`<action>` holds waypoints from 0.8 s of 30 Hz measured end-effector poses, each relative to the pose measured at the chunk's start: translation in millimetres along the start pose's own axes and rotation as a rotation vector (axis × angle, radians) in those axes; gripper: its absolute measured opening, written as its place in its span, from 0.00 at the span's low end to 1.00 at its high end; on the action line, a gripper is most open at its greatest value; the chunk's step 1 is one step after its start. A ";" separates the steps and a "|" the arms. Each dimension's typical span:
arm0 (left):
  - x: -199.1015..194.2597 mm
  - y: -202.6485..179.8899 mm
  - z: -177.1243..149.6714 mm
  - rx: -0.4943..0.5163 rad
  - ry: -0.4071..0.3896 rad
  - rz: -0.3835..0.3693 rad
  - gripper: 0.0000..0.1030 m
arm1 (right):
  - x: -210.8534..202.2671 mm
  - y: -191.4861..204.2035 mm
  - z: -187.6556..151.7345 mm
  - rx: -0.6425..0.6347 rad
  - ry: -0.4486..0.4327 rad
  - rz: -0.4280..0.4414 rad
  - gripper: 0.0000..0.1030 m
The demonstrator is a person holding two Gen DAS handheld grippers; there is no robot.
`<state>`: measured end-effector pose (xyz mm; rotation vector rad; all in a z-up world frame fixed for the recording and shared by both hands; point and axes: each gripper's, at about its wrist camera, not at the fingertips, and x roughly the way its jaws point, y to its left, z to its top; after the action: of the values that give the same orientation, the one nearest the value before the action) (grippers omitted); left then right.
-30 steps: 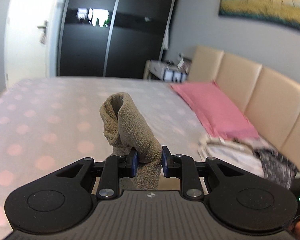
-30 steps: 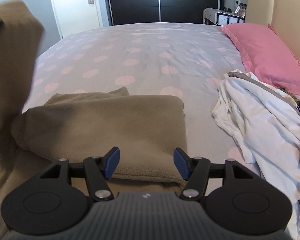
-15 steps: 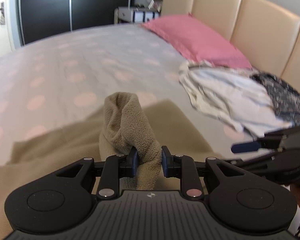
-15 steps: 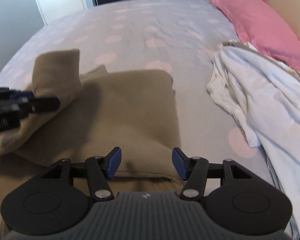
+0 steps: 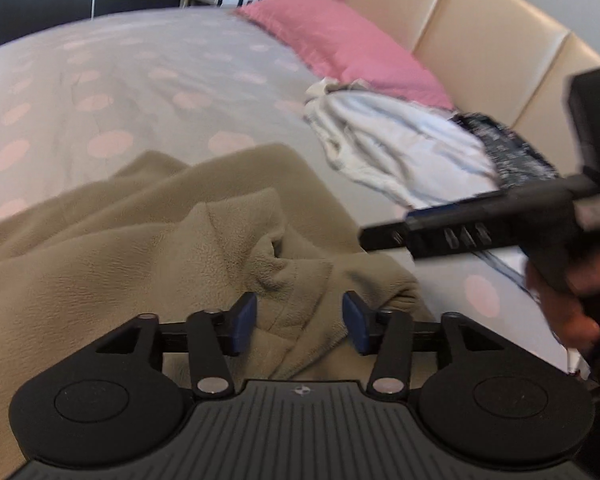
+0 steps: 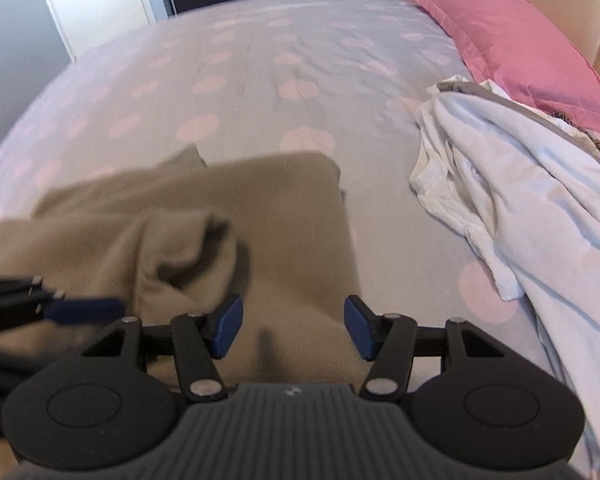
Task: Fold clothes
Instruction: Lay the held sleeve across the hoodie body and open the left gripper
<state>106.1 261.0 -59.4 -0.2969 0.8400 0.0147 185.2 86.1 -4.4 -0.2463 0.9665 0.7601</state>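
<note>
Now I am hovering my left tongs (image 5: 299, 322) and right tongs (image 6: 292, 327), both spread and gripping nothing, over the tan fleece garment (image 6: 284, 216) lying bunched on the bed (image 6: 260, 80), judging it soft, floppy, best pinched at a hem corner.

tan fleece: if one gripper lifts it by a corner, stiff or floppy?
Tan fleece probably floppy: it lies in soft bunched folds by the open left gripper. Its thick nap likely grips pads well. A one-corner lift would likely undo the fold.
</note>
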 end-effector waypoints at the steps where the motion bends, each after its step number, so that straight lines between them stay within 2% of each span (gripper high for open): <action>1: -9.4 0.9 -2.3 0.011 -0.012 0.005 0.45 | 1.9 1.5 1.4 0.018 0.003 0.020 0.59; 4: -37.7 11.4 -11.0 0.027 -0.029 0.038 0.46 | 7.8 5.9 5.7 0.071 0.012 0.081 0.60; 9: -84.5 41.5 -27.8 0.006 -0.043 0.152 0.48 | 17.2 14.2 12.5 0.154 0.024 0.178 0.65; 12: -109.0 62.2 -39.8 -0.033 -0.040 0.221 0.48 | 18.5 31.5 13.7 0.115 -0.024 0.188 0.64; 15: -128.0 79.9 -53.8 -0.077 -0.031 0.281 0.48 | 24.7 41.7 14.6 0.115 -0.001 0.216 0.51; 17: -137.5 89.7 -62.9 -0.107 -0.025 0.307 0.48 | 29.2 48.0 14.7 0.115 0.016 0.227 0.47; 18: -141.4 94.1 -67.2 -0.122 -0.023 0.316 0.48 | 32.9 49.1 12.8 0.110 0.039 0.205 0.44; 19: -144.5 97.9 -71.0 -0.133 -0.022 0.322 0.48 | 36.1 49.4 10.6 0.108 0.058 0.187 0.30; 21: -149.4 104.8 -76.7 -0.153 -0.023 0.338 0.48 | 37.6 43.1 4.9 0.134 0.069 0.197 0.09; 24: -155.4 114.3 -83.3 -0.180 -0.029 0.366 0.48 | 30.5 29.2 1.5 0.188 0.052 0.225 0.07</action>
<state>-73.7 364.7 -26.5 -0.3073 0.8560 0.4364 176.5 122.3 -24.4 0.0066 1.1202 0.8643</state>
